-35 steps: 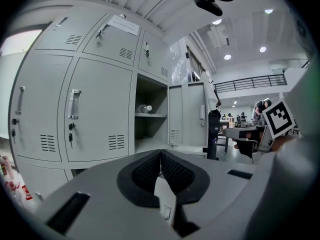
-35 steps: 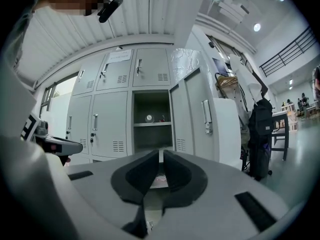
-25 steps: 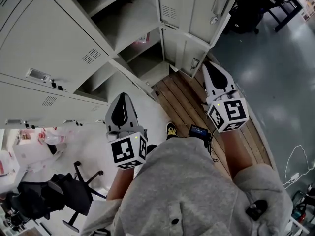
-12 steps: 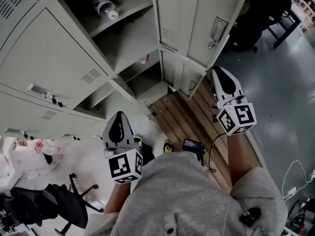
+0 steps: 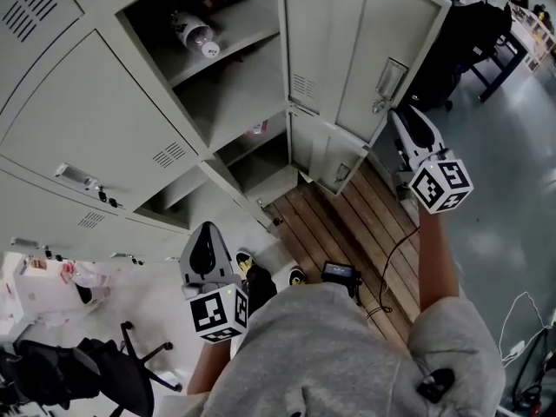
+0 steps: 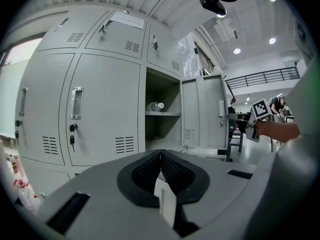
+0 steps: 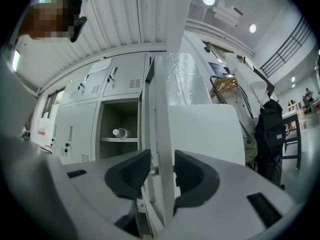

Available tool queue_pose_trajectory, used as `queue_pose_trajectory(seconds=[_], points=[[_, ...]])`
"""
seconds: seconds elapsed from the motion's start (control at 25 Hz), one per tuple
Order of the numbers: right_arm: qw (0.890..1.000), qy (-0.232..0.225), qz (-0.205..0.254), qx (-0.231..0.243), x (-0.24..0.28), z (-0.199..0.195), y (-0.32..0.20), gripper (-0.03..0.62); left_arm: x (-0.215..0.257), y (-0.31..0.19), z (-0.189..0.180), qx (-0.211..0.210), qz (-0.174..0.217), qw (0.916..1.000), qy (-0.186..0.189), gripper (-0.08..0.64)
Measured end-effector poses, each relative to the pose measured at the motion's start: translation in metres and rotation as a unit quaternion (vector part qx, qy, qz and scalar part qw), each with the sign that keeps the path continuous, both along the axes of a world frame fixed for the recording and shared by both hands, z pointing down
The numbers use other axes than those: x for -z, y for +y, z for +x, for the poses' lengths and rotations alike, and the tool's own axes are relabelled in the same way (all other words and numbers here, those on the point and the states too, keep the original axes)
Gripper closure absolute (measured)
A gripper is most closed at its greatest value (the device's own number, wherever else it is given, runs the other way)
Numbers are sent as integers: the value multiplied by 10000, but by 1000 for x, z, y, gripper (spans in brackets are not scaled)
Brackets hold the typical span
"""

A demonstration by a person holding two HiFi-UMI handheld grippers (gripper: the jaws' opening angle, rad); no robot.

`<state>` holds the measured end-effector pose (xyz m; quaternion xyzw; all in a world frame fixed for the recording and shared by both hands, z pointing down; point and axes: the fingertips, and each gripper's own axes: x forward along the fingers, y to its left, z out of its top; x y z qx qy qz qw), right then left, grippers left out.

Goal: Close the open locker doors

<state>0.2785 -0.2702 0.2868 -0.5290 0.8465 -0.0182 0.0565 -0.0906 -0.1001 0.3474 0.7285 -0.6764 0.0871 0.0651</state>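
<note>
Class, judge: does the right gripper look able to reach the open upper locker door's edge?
Probably yes: the right gripper has just opened its jaws, which straddle the door edge; nothing stands in the way.

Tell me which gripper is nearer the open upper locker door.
Right. The right gripper, jaws just opened, straddles the upper door edge; the left gripper hangs low, far from it.

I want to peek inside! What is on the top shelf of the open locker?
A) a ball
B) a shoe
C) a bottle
C: a bottle lies on its side on the shelf.
</note>
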Motion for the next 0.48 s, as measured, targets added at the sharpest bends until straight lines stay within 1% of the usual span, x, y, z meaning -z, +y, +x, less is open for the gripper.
queue_pose_trajectory(seconds=[0.12,0.24,0.4,0.48], points=[[9995,-103,11,290,4,-3,-4,451,-1,2,-6,69,-2,10000,-9,548],[9994,-70,51,327,4,-5,-2,451,-1,4,-11,137,12,9999,-20,548],[9996,-6,49,263,0,-3,-3,451,0,5,-16,186,38,9998,-6,548],[9993,-18,5,378,-2,-6,-3,451,0,6,-16,184,37,9998,-3,548]])
